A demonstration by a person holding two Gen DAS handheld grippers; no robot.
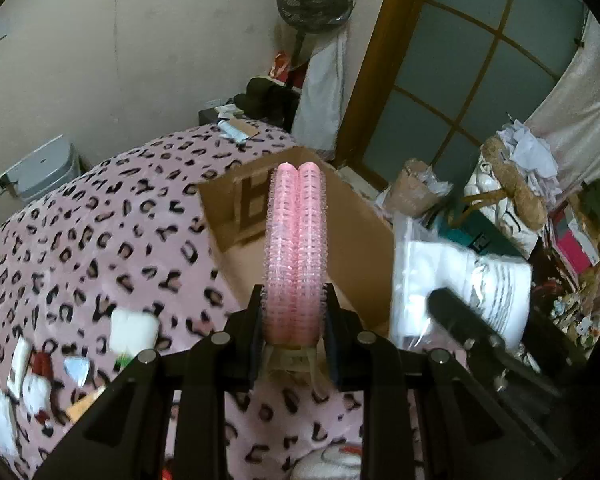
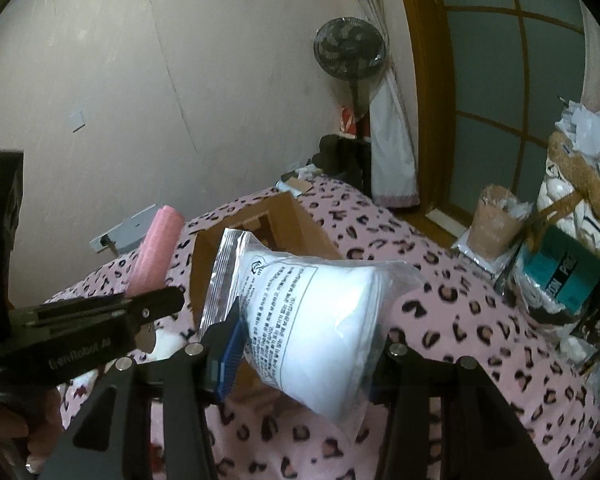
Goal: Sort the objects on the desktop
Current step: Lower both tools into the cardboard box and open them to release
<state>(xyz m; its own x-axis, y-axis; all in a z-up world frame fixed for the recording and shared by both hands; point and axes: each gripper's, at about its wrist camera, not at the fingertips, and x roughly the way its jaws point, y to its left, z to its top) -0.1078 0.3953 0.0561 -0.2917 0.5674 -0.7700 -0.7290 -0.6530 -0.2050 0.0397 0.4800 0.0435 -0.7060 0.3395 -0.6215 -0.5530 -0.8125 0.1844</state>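
The left hand-held gripper (image 1: 294, 322) is clamped on the base of a pair of pink hair rollers (image 1: 295, 240), their long axis running straight ahead and pointing right at the open cardboard box (image 1: 364, 236) on the bed (image 1: 80, 240). Just to its right, the right hand-held gripper (image 2: 300, 354) pinches a clear bag of white cotton pads (image 2: 320, 320), with the same box just beyond it, slightly left. Both loads are airborne, and the left looks better lined up to drop first.
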